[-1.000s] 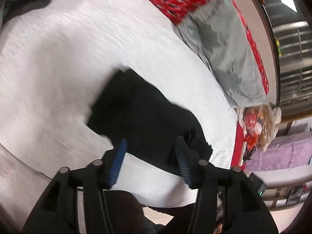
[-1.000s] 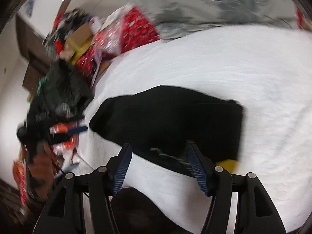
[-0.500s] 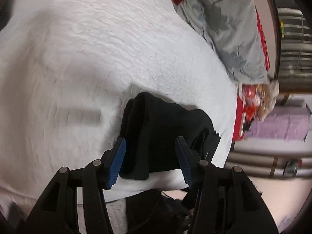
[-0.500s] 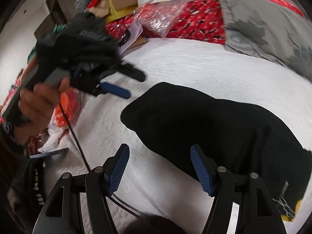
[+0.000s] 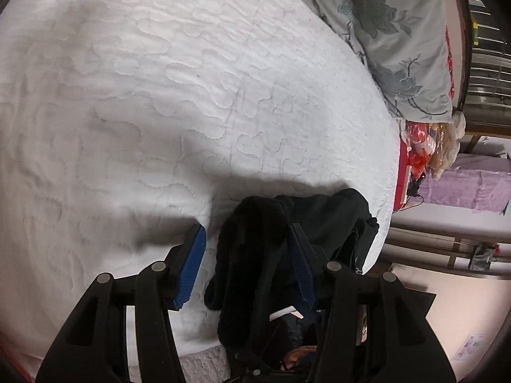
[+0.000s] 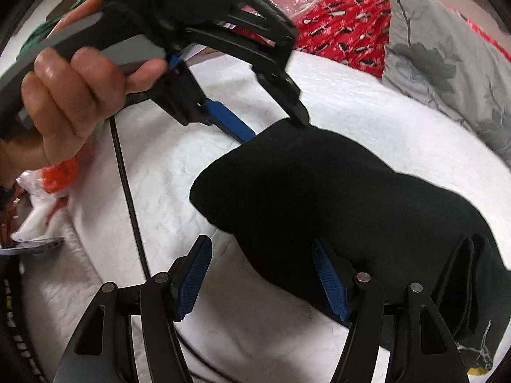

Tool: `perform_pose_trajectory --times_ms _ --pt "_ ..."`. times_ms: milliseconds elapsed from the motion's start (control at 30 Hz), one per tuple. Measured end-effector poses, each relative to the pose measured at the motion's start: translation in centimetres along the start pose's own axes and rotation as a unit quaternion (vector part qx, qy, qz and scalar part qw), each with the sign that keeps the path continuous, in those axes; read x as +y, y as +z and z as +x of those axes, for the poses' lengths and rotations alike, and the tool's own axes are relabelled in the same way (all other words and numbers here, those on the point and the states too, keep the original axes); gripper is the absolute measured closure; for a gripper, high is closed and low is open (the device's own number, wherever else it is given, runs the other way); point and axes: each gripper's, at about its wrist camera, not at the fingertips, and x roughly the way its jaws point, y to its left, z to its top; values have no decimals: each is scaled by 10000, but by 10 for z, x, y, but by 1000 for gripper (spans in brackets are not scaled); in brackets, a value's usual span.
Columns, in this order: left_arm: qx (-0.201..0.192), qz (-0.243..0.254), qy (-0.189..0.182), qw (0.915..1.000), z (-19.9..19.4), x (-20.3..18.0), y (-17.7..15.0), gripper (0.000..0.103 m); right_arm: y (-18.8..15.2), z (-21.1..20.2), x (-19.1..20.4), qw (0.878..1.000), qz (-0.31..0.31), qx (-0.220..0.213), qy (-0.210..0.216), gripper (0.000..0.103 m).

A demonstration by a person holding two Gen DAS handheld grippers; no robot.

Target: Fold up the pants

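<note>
Only right view, hand [image 6: 67,95], pants [image 6: 335,198]

We can't make out any readable text here, just a small white-and-yellow embroidered logo on the black pants [image 6: 351,198], right of the right gripper's jaws.

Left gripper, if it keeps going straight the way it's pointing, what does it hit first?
Most likely the black pants. The open left gripper already has a bunched fold of them between its fingers, with the white bedspread beyond. Depth is hard to judge here.
</note>
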Motion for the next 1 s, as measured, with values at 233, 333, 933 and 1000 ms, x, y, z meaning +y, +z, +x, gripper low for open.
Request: perform_pose_trajectory --times_ms 233,333,933,1000 --pt "20 17 -71 10000 7 -8 4 40 6 13 -3 9996 39 -99 -245 43" --pt "-67 12 105 9999 10 -15 0 72 10 11 -16 9995 283 -140 -97 63" --pt "-588 -197 -642 9960 -12 -130 -47 85 -2 -83 -96 9830 1420 -649 966 88" --pt "-535 -106 -646 9964 1 -153 -48 85 -10 -96 -118 9770 1704 -720 1059 88"
